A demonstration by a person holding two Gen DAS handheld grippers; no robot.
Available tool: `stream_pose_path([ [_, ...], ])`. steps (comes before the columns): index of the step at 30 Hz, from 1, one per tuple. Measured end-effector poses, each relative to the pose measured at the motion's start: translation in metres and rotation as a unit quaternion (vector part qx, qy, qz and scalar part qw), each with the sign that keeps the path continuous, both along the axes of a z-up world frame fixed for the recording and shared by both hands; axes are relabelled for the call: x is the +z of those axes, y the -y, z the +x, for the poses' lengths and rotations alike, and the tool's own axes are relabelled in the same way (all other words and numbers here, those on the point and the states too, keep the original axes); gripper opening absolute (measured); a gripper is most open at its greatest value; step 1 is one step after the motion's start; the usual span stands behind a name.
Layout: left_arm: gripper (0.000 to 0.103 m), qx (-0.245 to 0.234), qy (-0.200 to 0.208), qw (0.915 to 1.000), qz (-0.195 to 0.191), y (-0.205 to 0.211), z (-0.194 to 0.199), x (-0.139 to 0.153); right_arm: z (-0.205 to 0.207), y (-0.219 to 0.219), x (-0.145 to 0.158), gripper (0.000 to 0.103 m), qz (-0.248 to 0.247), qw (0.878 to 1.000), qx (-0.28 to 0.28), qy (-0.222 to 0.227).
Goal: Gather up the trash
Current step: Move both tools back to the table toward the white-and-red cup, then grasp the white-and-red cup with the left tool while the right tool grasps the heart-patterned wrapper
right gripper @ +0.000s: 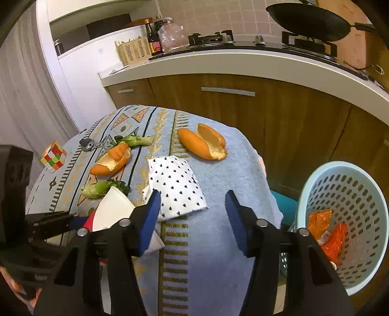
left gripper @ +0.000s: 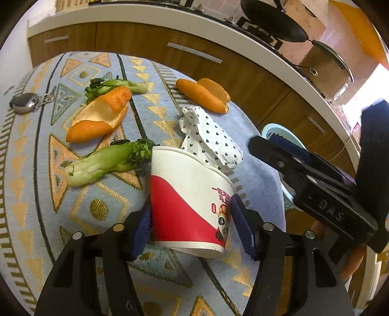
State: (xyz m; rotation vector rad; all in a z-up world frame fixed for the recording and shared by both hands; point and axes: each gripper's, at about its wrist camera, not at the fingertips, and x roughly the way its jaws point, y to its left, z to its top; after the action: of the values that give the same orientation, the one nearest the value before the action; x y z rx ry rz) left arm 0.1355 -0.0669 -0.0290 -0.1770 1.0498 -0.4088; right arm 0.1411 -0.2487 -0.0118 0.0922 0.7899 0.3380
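Observation:
My left gripper [left gripper: 189, 218] is shut on a red and white paper cup [left gripper: 187, 201], tilted just above the patterned tablecloth [left gripper: 97, 209]. A heart-print napkin [left gripper: 209, 136] lies behind the cup; it also shows in the right wrist view [right gripper: 177, 184]. Orange peels [left gripper: 99, 119] [left gripper: 201, 94] and bok choy scraps [left gripper: 107, 160] [left gripper: 114, 85] lie on the cloth. My right gripper [right gripper: 193, 209] is open and empty, above the table near the napkin. The light blue trash basket [right gripper: 345, 218] stands beside the table at right, holding orange wrappers [right gripper: 328, 233].
A key fob [left gripper: 24, 102] lies at the table's far left, and a Rubik's cube [right gripper: 53, 155] near it. Wooden cabinets [right gripper: 228, 104] and a counter with a stove and wok [right gripper: 308, 21] stand behind the table.

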Motion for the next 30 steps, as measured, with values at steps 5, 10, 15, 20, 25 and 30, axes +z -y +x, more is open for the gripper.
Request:
stream_pose_path([
  [5, 0.046, 0.008, 0.016, 0.9997, -0.016, -0.015, -0.021, 0.01, 0.012, -0.014, -0.009, 0.068, -0.009, 1.0, 0.012, -0.01],
  [10, 0.044, 0.032, 0.027, 0.9987, -0.029, -0.045, -0.036, 0.017, 0.029, -0.029, -0.023, 0.068, -0.022, 0.999, 0.023, -0.03],
  [15, 0.044, 0.045, 0.035, 0.9976, -0.039, -0.061, -0.041, 0.024, 0.038, -0.042, -0.034, 0.067, -0.05, 0.997, 0.025, -0.051],
  [20, 0.043, 0.049, 0.042, 0.9972, -0.039, -0.064, -0.042, 0.028, 0.033, -0.042, -0.034, 0.036, -0.053, 0.997, 0.033, -0.045],
  [25, 0.043, 0.049, 0.05, 0.9968, -0.038, -0.059, -0.042, 0.031, 0.028, -0.035, -0.031, 0.016, -0.033, 0.998, 0.035, -0.042],
  [30, 0.043, 0.043, 0.069, 0.996, -0.037, -0.054, -0.042, 0.043, 0.015, -0.021, -0.016, 0.012, -0.019, 0.999, 0.023, -0.021],
])
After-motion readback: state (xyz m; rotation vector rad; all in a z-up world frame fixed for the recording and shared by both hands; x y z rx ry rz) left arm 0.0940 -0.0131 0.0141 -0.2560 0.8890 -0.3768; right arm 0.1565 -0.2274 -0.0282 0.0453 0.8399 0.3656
